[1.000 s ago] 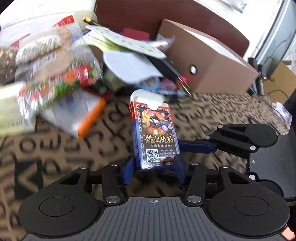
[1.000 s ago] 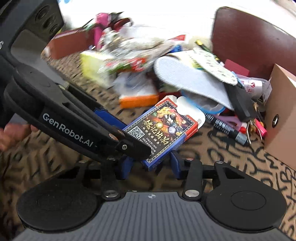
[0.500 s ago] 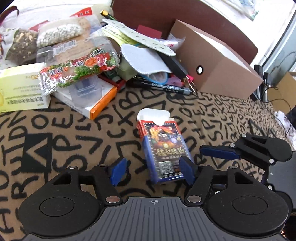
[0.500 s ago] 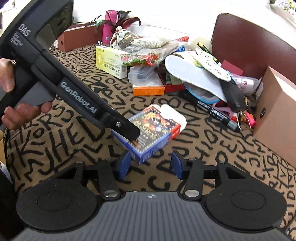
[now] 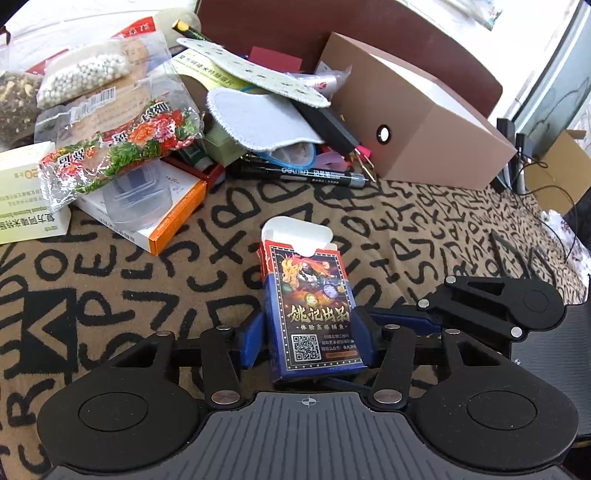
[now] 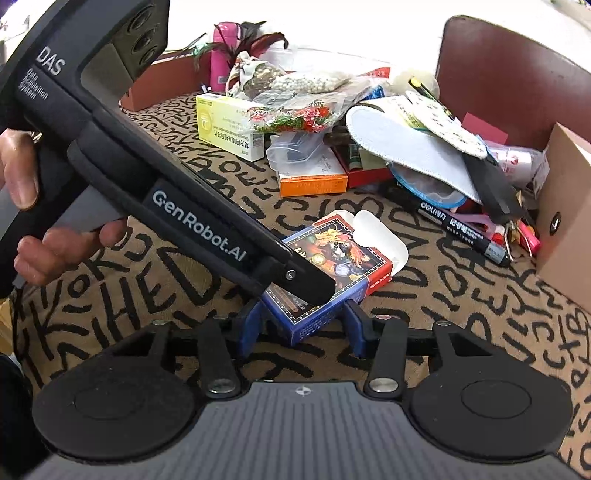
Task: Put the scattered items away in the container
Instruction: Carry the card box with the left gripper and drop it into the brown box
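A blue and red playing-card box (image 5: pixel 310 306) with its white flap open lies on the lettered cloth. My left gripper (image 5: pixel 308 341) is shut on its lower end, blue pads against both sides. In the right wrist view the same box (image 6: pixel 332 269) lies between my right gripper's (image 6: pixel 301 325) blue pads, which press its near corner. The left gripper's body (image 6: pixel 166 192) crosses over the box there. The brown cardboard container (image 5: pixel 413 125) stands at the back right.
A pile of items lies at the back: floral packet (image 5: pixel 118 151), orange-edged box (image 5: pixel 147 210), yellow-green box (image 6: pixel 229 125), insoles (image 5: pixel 258 118), black marker (image 5: pixel 303 173). A dark red chair back (image 5: pixel 369 33) stands behind. The right gripper (image 5: pixel 498 302) sits close beside the box.
Half a second ago both grippers were open around the box lying on the cloth. Now both have closed in on it, left on its sides, right on its corner.
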Demonstrator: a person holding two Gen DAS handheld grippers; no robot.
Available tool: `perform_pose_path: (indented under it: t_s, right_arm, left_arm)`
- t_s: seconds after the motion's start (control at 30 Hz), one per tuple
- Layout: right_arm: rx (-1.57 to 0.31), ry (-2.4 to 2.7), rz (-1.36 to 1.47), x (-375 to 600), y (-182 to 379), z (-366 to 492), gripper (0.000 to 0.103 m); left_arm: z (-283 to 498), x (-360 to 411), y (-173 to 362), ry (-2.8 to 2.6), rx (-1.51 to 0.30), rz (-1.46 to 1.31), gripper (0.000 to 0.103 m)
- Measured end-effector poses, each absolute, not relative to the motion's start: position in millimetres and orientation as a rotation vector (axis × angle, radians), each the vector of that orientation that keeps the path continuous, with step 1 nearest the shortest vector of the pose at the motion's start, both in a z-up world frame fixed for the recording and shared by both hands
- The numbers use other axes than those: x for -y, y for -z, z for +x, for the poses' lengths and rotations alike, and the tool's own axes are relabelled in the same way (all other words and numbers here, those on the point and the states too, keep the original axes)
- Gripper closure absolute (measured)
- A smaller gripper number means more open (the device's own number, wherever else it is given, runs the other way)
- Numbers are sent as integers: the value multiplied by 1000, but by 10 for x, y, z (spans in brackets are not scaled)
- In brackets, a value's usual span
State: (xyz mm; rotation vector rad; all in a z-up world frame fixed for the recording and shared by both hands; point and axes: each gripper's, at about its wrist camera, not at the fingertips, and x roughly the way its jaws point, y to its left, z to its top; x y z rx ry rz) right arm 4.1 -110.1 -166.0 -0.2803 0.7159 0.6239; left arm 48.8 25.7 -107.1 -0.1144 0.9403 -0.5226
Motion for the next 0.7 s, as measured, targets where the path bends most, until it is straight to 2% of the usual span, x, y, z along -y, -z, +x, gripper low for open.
perform_pose_path:
  t_s: [0.3,0.53,0.7]
  right_arm:
    - [-567,-523,-277,1486,1097,2,50]
    - [-433,-367,-345,1882,678,307,50]
    - [-402,-310,-277,2302,489,688,50]
  left_arm:
    - [559,123,414,595,-768,-68,50]
    - [1068,739,-116,670,-651,-20,51]
    - [1543,1179,-297,706,-621,-16,52]
